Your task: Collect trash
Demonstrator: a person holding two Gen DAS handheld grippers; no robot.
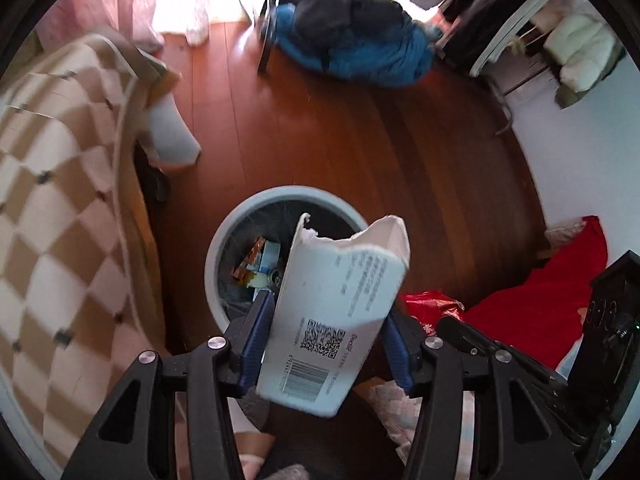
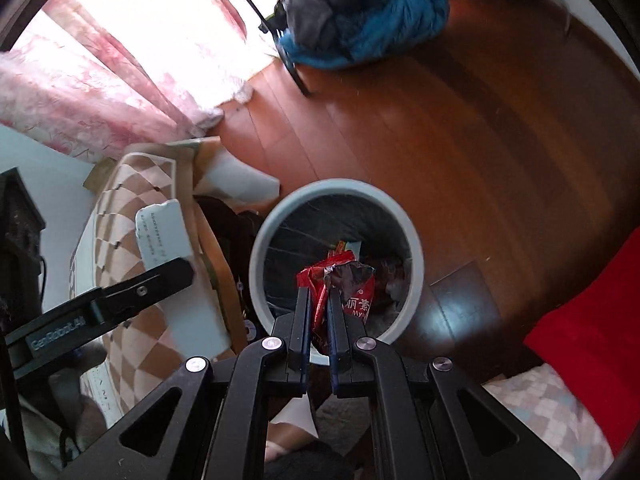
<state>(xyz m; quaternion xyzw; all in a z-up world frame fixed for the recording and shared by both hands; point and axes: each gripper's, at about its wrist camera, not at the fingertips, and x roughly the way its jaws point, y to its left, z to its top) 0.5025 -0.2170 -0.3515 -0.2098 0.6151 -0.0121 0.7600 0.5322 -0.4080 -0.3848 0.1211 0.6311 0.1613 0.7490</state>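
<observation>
Left tool (image 1: 326, 316) grips torn carton (image 1: 336, 312); right tool (image 2: 319, 300) pinches crinkled wrapper (image 2: 340, 284).

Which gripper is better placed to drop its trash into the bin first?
Probably the right gripper: its red wrapper hangs over the bin opening. The left gripper holds a torn box nearer the rim.

Your floor (image 2: 460, 128) was glossy red-brown wood; beside it, the bin (image 2: 416, 272) looked smooth matt plastic, your carton (image 1: 340, 304) matt paperboard, the wrapper (image 2: 352, 288) shiny foil.
</observation>
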